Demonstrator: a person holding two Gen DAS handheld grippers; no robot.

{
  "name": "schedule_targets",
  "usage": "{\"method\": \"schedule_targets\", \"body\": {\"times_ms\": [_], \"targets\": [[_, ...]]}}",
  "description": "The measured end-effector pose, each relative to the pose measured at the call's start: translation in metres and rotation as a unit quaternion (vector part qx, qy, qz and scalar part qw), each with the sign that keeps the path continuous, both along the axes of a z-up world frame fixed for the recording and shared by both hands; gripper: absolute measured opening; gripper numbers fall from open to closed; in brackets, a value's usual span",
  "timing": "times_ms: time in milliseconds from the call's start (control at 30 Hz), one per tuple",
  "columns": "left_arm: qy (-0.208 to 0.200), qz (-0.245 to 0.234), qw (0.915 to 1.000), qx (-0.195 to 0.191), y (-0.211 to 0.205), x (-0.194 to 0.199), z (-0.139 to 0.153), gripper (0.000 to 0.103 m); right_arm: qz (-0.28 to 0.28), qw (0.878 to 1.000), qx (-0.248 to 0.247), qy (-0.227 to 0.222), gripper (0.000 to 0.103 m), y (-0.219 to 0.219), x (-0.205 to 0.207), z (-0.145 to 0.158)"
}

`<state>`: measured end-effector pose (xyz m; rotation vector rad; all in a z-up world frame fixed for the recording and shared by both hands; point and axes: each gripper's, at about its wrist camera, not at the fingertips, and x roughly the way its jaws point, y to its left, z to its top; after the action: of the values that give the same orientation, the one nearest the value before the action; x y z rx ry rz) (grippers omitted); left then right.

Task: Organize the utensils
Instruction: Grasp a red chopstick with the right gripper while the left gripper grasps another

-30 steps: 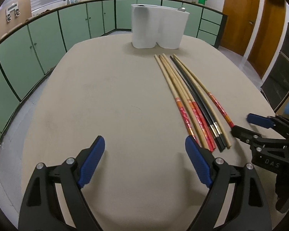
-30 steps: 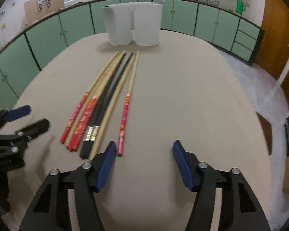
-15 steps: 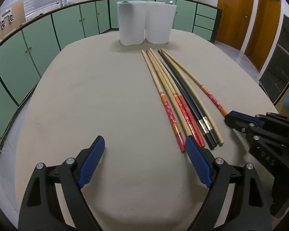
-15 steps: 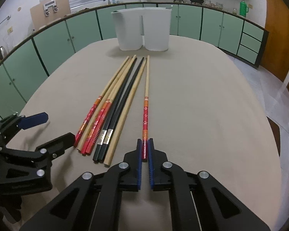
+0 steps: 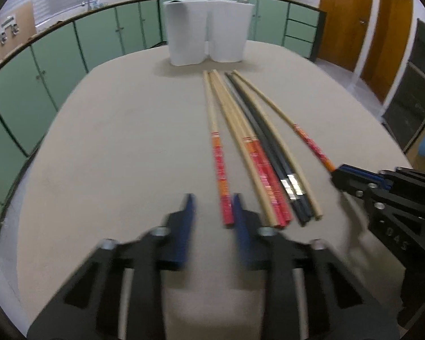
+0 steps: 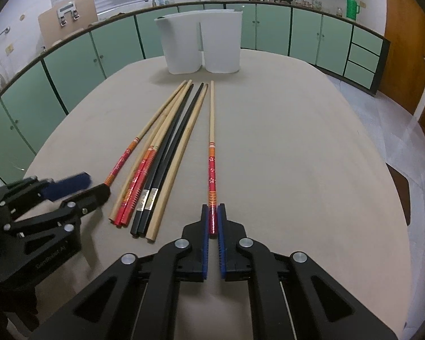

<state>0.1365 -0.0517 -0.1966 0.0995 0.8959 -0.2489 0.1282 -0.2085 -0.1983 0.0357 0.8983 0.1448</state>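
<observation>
Several long chopsticks lie in a bunch (image 5: pixel 257 153) on the beige table: red-handled wooden ones, plain wooden ones and a black pair (image 6: pixel 167 155). My right gripper (image 6: pixel 213 212) is shut on the red handle of one red-handled chopstick (image 6: pixel 212 147), which lies apart at the right of the bunch. My left gripper (image 5: pixel 212 206) is partly closed and blurred, its fingers either side of the handle end of the leftmost red-handled chopstick (image 5: pixel 221 175), with a gap still showing. A white two-compartment holder (image 5: pixel 206 39) stands at the far end of the table, and also shows in the right wrist view (image 6: pixel 201 42).
The beige table (image 5: pixel 121 153) is rounded, with its edge close in front of both grippers. Green cabinets (image 5: pixel 56 56) curve around behind it. Wooden doors (image 5: pixel 340 22) stand at the right. The right gripper shows in the left wrist view (image 5: pixel 354 175).
My right gripper closed on the red-handled chopstick at the right of the bunch. My left gripper moved right to the leftmost chopstick and its jaws have narrowed from wide open.
</observation>
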Motion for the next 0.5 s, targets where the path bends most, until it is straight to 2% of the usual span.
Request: {"method": "schedule_targets", "body": {"times_ms": [67,300,500], "targets": [[0.000,0.000,1.0000,0.000,-0.002,0.000,-0.001,0.006,-0.003,1.000,0.001,0.002,0.006,-0.002,0.000,0.001],[0.001,0.012,0.9999,-0.010,0.002,-0.004,0.005,0.006,-0.011,1.000,0.002,-0.008,0.006,-0.009,-0.002,0.012],[-0.032,0.017,0.9992,-0.018,0.010,-0.012,0.036,0.005,-0.014,0.999,0.009,-0.031,0.006,-0.016,-0.005,0.038]]}}
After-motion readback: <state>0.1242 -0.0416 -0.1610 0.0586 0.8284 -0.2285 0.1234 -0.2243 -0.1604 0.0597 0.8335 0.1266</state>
